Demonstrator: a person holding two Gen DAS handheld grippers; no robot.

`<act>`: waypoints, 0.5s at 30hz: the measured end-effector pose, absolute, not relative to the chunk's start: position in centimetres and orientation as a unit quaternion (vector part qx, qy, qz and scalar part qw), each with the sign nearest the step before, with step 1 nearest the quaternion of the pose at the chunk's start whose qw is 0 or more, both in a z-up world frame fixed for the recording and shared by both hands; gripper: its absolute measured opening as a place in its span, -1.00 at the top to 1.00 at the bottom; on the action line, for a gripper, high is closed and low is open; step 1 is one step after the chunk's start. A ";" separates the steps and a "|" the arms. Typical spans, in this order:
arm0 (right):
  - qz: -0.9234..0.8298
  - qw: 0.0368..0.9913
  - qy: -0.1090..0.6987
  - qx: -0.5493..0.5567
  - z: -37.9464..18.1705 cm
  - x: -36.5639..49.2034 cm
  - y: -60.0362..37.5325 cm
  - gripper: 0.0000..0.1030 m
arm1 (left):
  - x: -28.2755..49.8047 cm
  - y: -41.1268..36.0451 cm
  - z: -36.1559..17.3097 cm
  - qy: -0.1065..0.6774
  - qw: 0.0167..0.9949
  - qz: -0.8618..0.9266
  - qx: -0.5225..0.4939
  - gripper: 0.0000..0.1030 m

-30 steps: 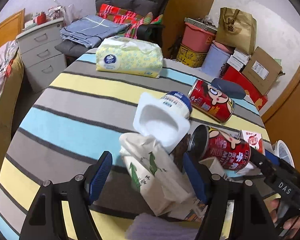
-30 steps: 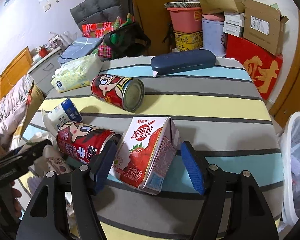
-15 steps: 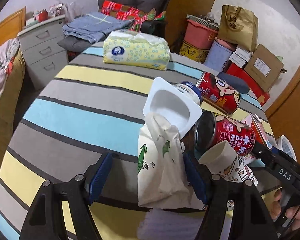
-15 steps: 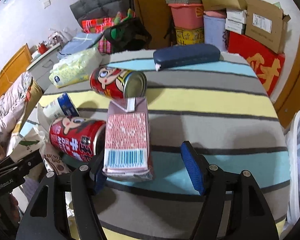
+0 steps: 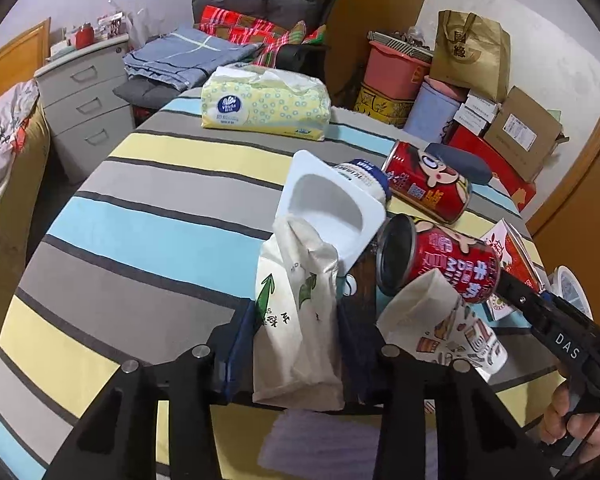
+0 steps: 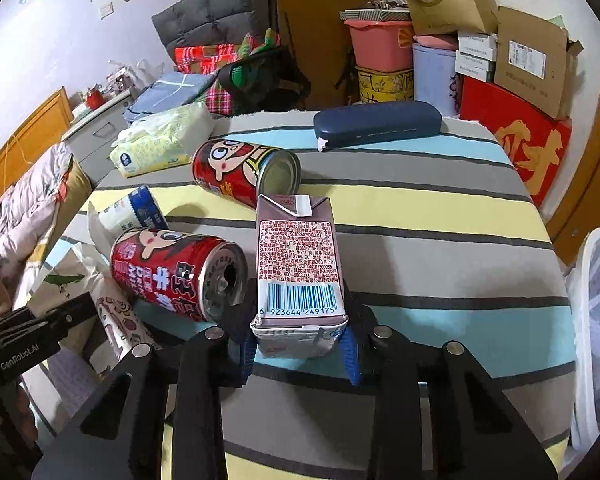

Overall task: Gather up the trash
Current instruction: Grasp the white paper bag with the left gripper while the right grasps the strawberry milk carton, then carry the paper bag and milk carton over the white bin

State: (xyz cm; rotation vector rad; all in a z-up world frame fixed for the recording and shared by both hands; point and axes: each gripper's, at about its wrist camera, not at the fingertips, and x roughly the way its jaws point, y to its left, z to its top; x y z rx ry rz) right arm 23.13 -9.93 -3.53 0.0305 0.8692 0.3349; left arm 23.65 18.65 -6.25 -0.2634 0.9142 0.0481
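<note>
**Paper and card, each pinched low in a gripper**

Thin cream paper makes up the bag (image 5: 296, 312) at lower centre of the left wrist view. The left gripper (image 5: 296, 344) is closed on its lower half. It looks light, soft and easily crumpled, so a grip across the folded body seems safest. Green arrows are printed on it. Around it on the striped worktop (image 5: 148, 224) lie a white tray (image 5: 332, 212), two red cans (image 5: 432, 264) and a patterned cup (image 5: 440, 320).

In the right wrist view, the right gripper (image 6: 300, 344) clamps the base of a brownish drink carton (image 6: 298, 264) at centre frame, barcode facing the camera. It looks light, probably empty, stiff at the edges, and may dent under pressure. A white mesh bin (image 6: 596, 320) shows at the right edge.
</note>
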 end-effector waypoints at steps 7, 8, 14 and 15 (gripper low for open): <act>0.158 0.901 0.404 0.020 -2.6 22.4 -10.5 0.31 | 22.1 17.8 -4.6 0.423 0.898 0.023 -0.115 0.18; 0.157 0.902 0.403 0.021 -2.4 22.2 -10.5 0.31 | 21.9 17.6 -4.3 0.420 0.900 0.022 -0.114 0.18; 0.146 0.908 0.390 0.035 -1.6 21.0 -11.9 0.31 | 20.3 15.5 -2.0 0.397 0.912 0.002 -0.101 0.18; 0.147 0.910 0.387 0.038 -1.4 20.8 -12.2 0.31 | 20.1 15.1 -1.7 0.394 0.914 -0.001 -0.099 0.18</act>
